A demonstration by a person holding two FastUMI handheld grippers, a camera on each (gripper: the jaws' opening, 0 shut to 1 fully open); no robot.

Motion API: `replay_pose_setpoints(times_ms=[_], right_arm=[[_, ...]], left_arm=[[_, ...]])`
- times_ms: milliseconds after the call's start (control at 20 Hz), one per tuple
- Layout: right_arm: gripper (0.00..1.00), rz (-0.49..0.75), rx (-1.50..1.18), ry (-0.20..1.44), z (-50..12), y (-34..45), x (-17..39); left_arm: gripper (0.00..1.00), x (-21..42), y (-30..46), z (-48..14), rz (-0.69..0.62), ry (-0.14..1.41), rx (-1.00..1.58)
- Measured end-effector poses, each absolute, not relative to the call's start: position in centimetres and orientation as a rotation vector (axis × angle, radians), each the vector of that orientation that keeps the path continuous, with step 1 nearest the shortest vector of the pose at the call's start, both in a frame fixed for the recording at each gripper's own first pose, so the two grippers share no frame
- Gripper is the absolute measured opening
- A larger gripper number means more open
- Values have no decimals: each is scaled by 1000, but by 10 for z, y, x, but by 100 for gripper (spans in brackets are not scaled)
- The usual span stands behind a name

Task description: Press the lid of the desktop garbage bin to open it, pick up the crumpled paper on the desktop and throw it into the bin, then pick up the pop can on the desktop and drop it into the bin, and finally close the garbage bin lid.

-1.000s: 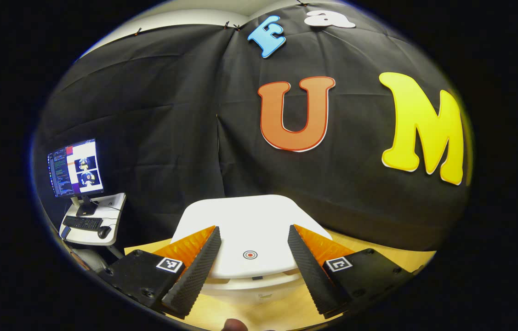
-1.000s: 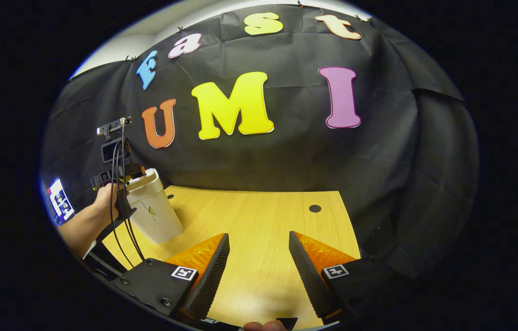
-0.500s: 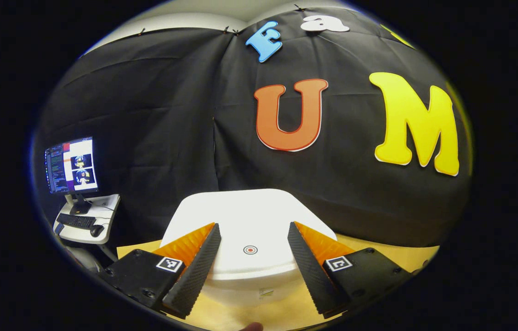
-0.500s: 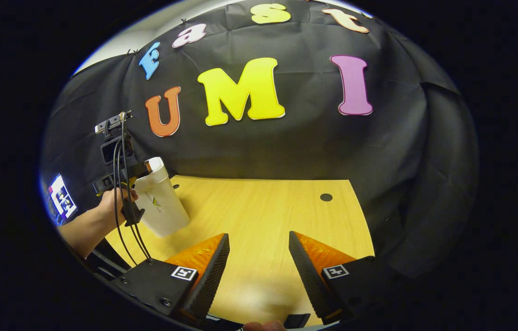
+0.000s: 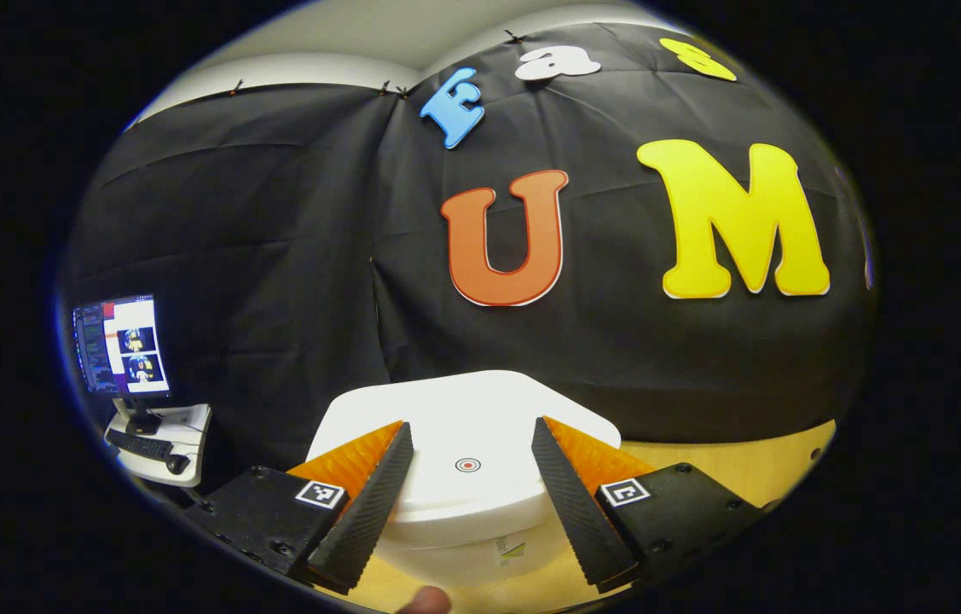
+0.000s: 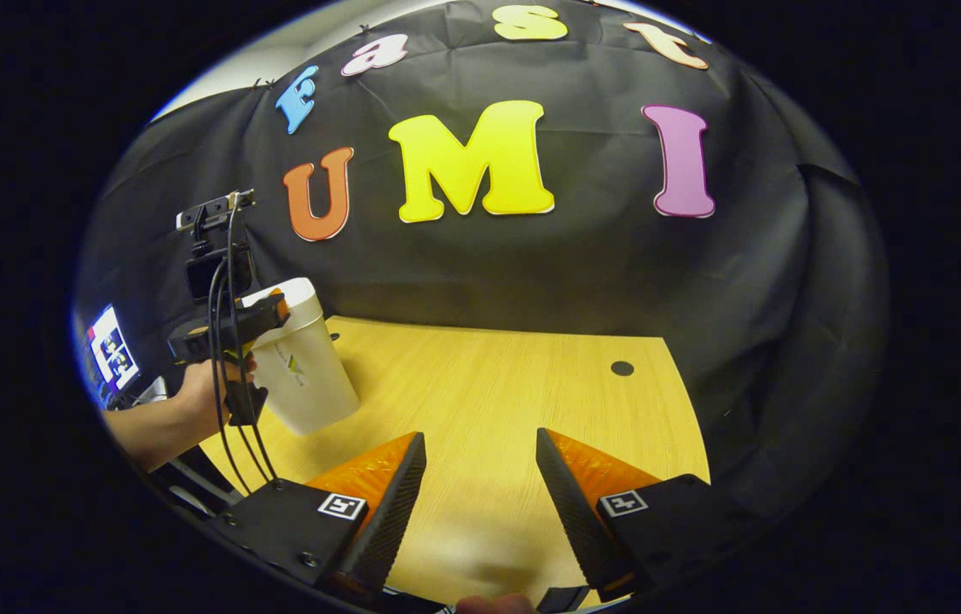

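Observation:
The white desktop bin [image 6: 303, 375] stands on the wooden desk [image 6: 489, 384] at the left, its lid [image 5: 463, 418] down. A small red ring mark [image 5: 467, 465] sits on the lid's top. My left gripper [image 5: 470, 426] is open, its fingers spread just over the front of the lid, one on each side of the mark. In the right gripper view that left gripper [image 6: 233, 324] hovers at the lid's near edge, held by a hand [image 6: 203, 388]. My right gripper [image 6: 480, 435] is open above bare desk, to the right of the bin, with nothing between its fingers.
A side table with a monitor [image 5: 122, 345], keyboard and mouse stands beyond the desk's left end. Two round cable holes [image 6: 622, 368] pierce the desk near its back edge. Cables [image 6: 224, 401] hang from the left gripper beside the bin.
The left gripper has turned a little, so the wall slides left in its view; the lid stays down between its fingers. The right gripper's view has shifted, and the bin looks nearer.

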State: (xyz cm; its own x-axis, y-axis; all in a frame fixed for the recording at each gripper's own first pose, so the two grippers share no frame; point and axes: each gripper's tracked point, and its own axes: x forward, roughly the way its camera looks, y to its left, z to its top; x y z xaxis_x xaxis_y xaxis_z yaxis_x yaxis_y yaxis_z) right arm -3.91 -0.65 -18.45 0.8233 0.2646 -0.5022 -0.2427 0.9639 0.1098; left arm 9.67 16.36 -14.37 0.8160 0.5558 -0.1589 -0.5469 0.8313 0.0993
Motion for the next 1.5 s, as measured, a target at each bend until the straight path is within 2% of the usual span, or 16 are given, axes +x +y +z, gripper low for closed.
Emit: replay_pose_setpoints(times_ms=[400, 700, 750, 850, 1100, 1500], right_arm=[[84, 230, -76, 281, -115, 2, -25], [84, 98, -48, 103, -56, -15, -23], [82, 87, -44, 89, -50, -16, -24], [84, 72, -39, 76, -46, -15, -26], [82, 48, -7, 49, -42, -17, -33], [84, -1, 8, 12, -33, -24, -37]], left_arm=[[95, 62, 121, -85, 322, 99, 42], [94, 22, 32, -25, 78, 22, 4], [94, 14, 21, -19, 53, 6, -2], [94, 0, -3, -6, 2, -32, 0], [95, -23, -34, -6, -69, -70, 13], [95, -24, -35, -18, -49, -38, -28]])
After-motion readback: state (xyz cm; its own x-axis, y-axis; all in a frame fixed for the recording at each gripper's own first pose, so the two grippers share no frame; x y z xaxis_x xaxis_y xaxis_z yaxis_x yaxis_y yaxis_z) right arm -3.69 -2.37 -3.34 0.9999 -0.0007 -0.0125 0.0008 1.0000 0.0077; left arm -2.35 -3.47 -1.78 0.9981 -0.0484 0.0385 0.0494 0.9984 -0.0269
